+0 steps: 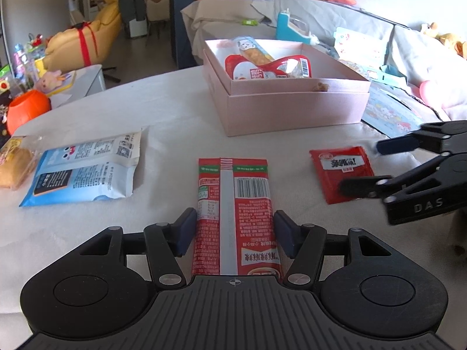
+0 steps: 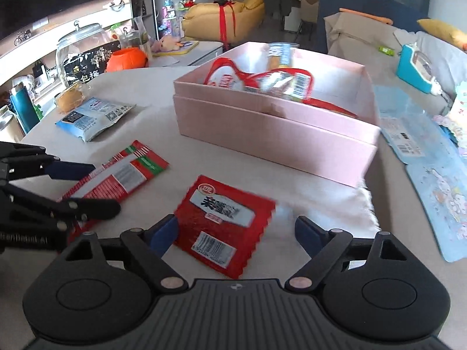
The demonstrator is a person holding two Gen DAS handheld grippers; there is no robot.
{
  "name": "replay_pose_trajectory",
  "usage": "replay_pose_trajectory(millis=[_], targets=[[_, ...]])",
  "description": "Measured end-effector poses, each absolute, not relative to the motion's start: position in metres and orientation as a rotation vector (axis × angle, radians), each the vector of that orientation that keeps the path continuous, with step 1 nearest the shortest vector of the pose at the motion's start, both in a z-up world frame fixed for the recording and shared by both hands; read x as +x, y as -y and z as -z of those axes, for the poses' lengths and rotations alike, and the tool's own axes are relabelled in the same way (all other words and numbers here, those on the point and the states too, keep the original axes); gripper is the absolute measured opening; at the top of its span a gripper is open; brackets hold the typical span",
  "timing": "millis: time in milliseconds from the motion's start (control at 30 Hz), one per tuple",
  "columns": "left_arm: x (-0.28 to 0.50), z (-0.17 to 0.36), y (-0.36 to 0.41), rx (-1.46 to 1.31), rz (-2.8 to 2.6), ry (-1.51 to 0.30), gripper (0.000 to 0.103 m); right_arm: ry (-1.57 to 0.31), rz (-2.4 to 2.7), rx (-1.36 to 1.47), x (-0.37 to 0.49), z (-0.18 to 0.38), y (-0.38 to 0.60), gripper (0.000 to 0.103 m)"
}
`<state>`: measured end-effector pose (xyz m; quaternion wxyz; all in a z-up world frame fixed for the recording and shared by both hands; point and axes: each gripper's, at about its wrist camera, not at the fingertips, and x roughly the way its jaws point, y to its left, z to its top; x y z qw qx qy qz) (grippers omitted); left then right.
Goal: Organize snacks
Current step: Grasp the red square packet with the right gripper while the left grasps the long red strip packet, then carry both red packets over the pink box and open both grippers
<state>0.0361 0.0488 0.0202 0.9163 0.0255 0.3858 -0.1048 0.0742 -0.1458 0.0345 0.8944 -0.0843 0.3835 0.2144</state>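
Your left gripper (image 1: 233,230) sits low centre in its own view, and the long red snack packet (image 1: 233,213) lies flat on the bench (image 1: 163,110) between its blue pads, which stand just beside the packet's edges; whether they press on it you cannot tell from here. Your right gripper (image 2: 236,233) is wide, its jaws closing a touch, with the small red sachet (image 2: 224,224) lying between them: the left pad is at the sachet's edge, the right pad clear of it. Upper centre of the left view, the pink box (image 1: 292,108) holds several snacks already. Over at the left edge, a blue-and-white snack bag (image 1: 84,169) lies flat beside a bread-like pack (image 1: 14,163).
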Motion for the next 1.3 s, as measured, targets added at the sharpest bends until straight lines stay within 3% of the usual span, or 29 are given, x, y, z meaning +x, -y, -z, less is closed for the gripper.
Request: replay_pose_trajectory(millis=[133, 400, 767, 867, 900, 933, 1233, 1300], targets=[[0.034, -0.019, -0.047, 0.054, 0.207, -0.783, 0.065, -0.76, -0.347, -0.238, 0.066, -0.039, 0.162, 0.087], [0.033, -0.018, -0.046, 0.057, 0.202, -0.772, 0.065, -0.867, -0.402, 0.068, 0.076, -0.039, 0.171, 0.083], [0.03, -0.017, -0.046, 0.057, 0.205, -0.758, 0.065, -0.8, -0.389, -0.139, 0.082, -0.028, 0.109, 0.083], [0.031, -0.019, -0.047, 0.055, 0.208, -0.774, 0.065, -0.79, -0.41, -0.156, 0.077, -0.031, 0.113, 0.074], [0.034, -0.021, -0.047, 0.054, 0.211, -0.789, 0.065, -0.798, -0.416, -0.151, 0.077, -0.034, 0.117, 0.063], [0.038, -0.023, -0.048, 0.049, 0.213, -0.811, 0.066, -0.802, -0.409, -0.141, 0.076, -0.037, 0.123, 0.061], [0.067, -0.028, -0.039, 0.091, 0.226, -0.908, 0.067, -0.753, -0.36, -0.112, 0.069, -0.058, 0.157, 0.059], [0.065, -0.028, -0.04, 0.098, 0.224, -0.896, 0.062, -0.75, -0.349, -0.112, 0.068, -0.058, 0.161, 0.059]])
